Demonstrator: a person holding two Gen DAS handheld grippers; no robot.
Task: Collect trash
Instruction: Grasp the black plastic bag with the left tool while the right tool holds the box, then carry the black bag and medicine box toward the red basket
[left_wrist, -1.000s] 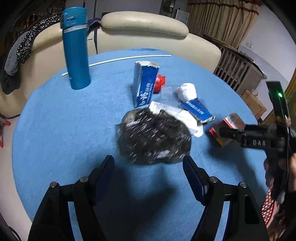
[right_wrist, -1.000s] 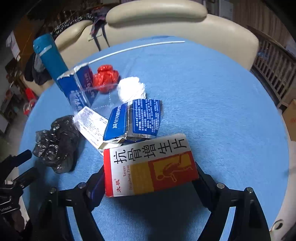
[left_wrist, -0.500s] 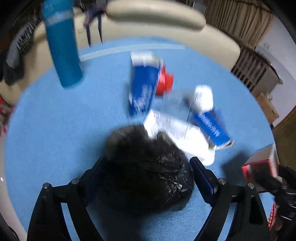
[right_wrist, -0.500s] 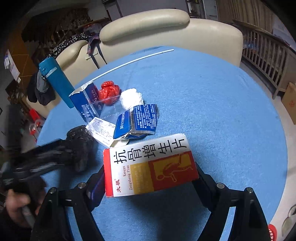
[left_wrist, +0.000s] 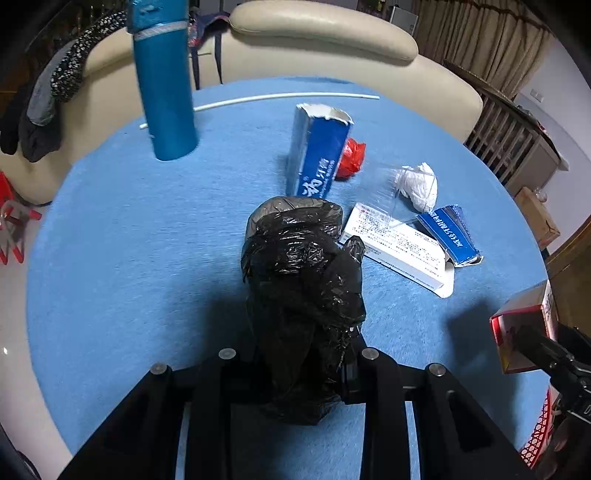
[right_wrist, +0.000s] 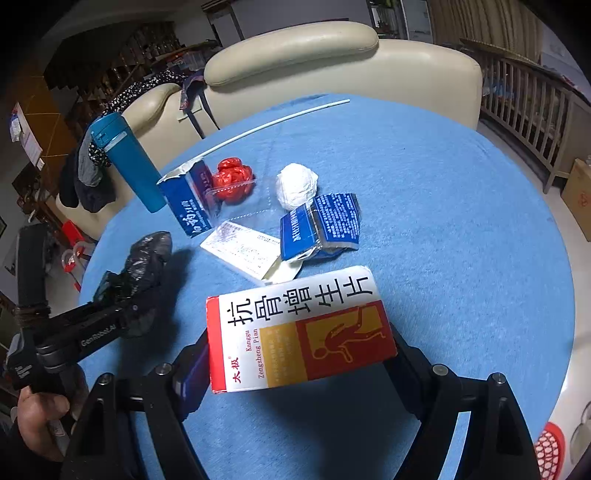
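Observation:
A crumpled black plastic bag (left_wrist: 303, 288) sits on the round blue table (left_wrist: 129, 229), squeezed between the fingers of my left gripper (left_wrist: 303, 365), which is shut on it. The same bag (right_wrist: 147, 258) and left gripper (right_wrist: 122, 295) show at the left of the right wrist view. My right gripper (right_wrist: 295, 354) is shut on a red-and-white medicine box (right_wrist: 295, 325), held above the table. Behind lie a torn blue toothpaste box (left_wrist: 317, 158), a red wrapper (left_wrist: 352, 157), a white tissue ball (left_wrist: 417, 184), a white leaflet box (left_wrist: 399, 247) and a small blue box (left_wrist: 450, 232).
A tall teal flask (left_wrist: 166, 92) stands at the back left of the table. A thin white rod (left_wrist: 288, 98) lies along the far edge. A cream sofa (left_wrist: 321, 40) wraps behind the table, with dark clothes draped on its left arm.
My left gripper came forward around the black bag and shut on it, squeezing it narrow. The right gripper kept the medicine box and drifted a little with it.

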